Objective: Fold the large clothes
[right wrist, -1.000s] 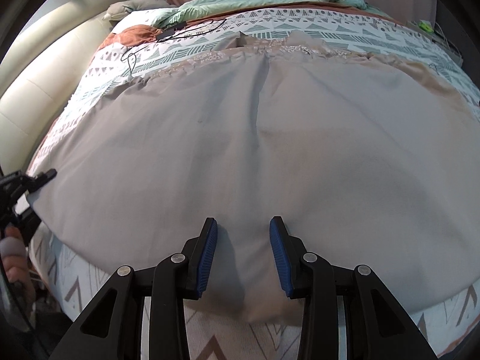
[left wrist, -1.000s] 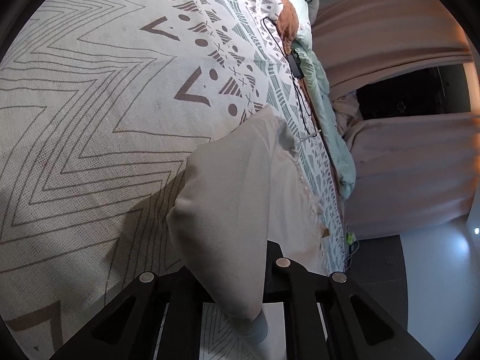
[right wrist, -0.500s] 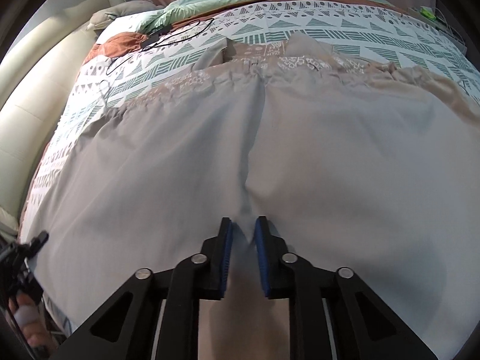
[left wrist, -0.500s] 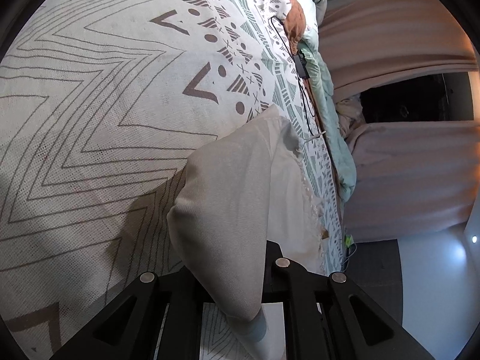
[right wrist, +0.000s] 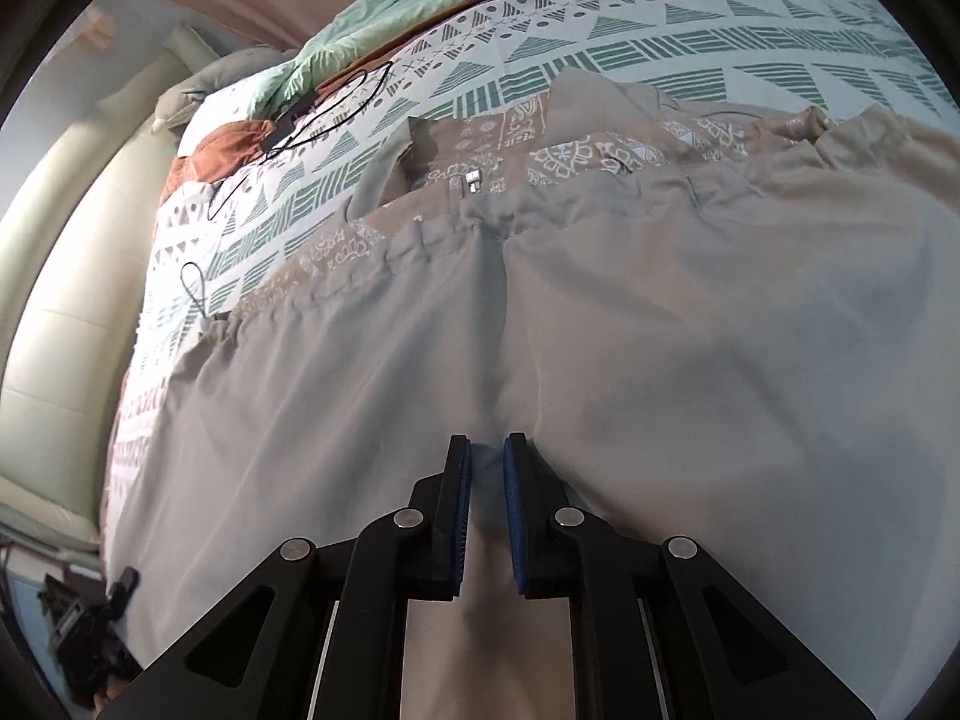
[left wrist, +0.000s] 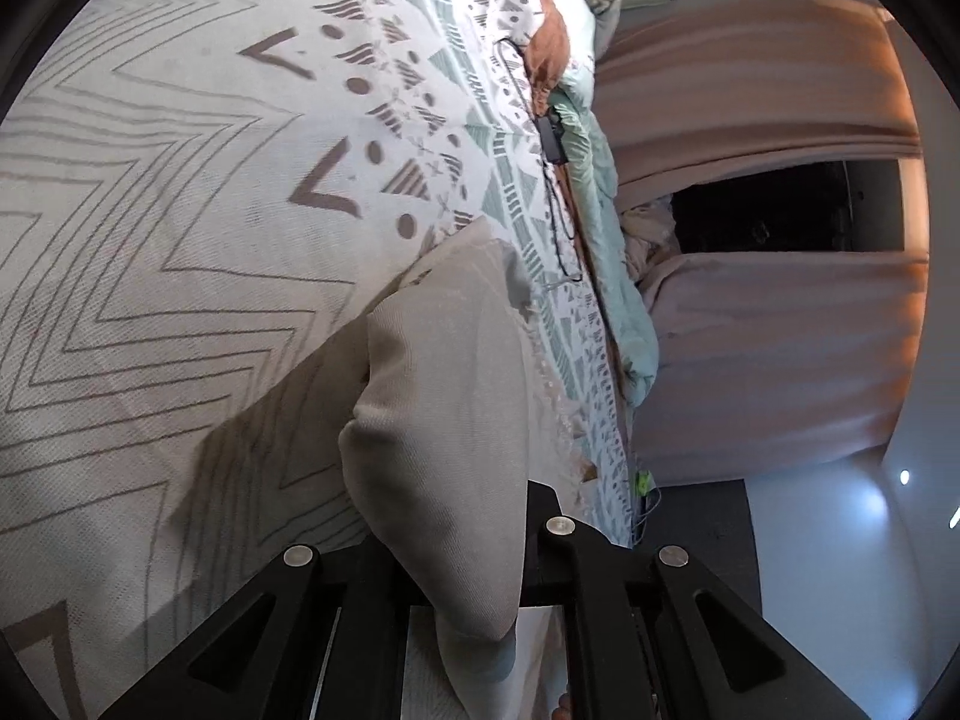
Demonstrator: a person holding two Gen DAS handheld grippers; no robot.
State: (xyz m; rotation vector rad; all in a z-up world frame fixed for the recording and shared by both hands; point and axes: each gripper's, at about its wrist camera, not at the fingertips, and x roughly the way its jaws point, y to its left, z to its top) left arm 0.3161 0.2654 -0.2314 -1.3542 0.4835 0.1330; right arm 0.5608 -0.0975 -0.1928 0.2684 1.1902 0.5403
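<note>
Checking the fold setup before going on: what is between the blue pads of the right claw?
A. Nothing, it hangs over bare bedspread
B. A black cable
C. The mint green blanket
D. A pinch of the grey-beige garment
D: the right claw has its blue pads closed on a raised ridge of the grey-beige garment, which lies spread over the patterned bedspread.

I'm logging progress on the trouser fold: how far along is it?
Early. Done: the grey trousers lie spread on the patterned bedspread. In hand: the left gripper pinches one edge, and the right gripper, jaws just closed, pinches the middle seam. Left: every fold.
</note>
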